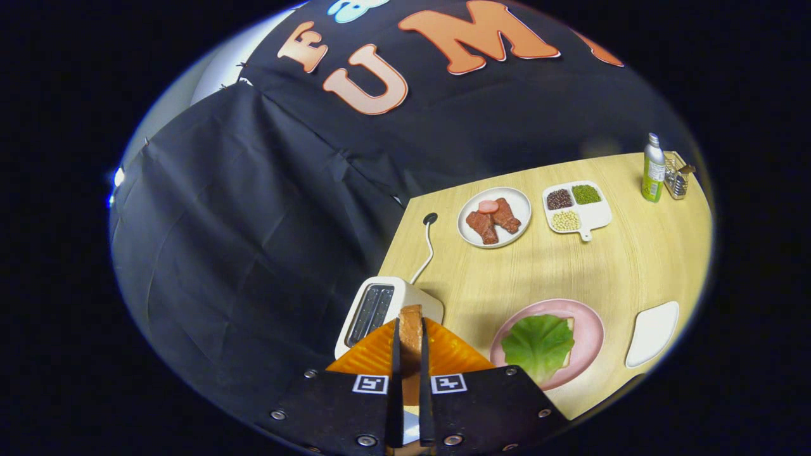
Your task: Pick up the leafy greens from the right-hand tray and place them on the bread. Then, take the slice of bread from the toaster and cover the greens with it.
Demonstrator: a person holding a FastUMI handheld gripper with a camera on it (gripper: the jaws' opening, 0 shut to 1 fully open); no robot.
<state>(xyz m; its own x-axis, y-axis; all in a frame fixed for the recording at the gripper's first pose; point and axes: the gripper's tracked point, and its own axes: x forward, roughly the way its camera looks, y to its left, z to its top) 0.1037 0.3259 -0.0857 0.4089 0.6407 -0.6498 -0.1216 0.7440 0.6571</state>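
Carrying slice of bread [410, 326] pinched upright between both fingers of hand-held gripper [409, 354], just above toaster [386, 307] | leafy greens [538, 345] already lie on bread on pink plate [589, 329], to the right on surface [633, 259] | risk: thin edge grip may let slice tilt or slip; landing off-centre could push greens off.

The gripper [410, 345] is raised and tilted, its two fingers [396, 354] drawn close together, nearly parallel, and both pressing on the bread slice [410, 326] held upright between them.
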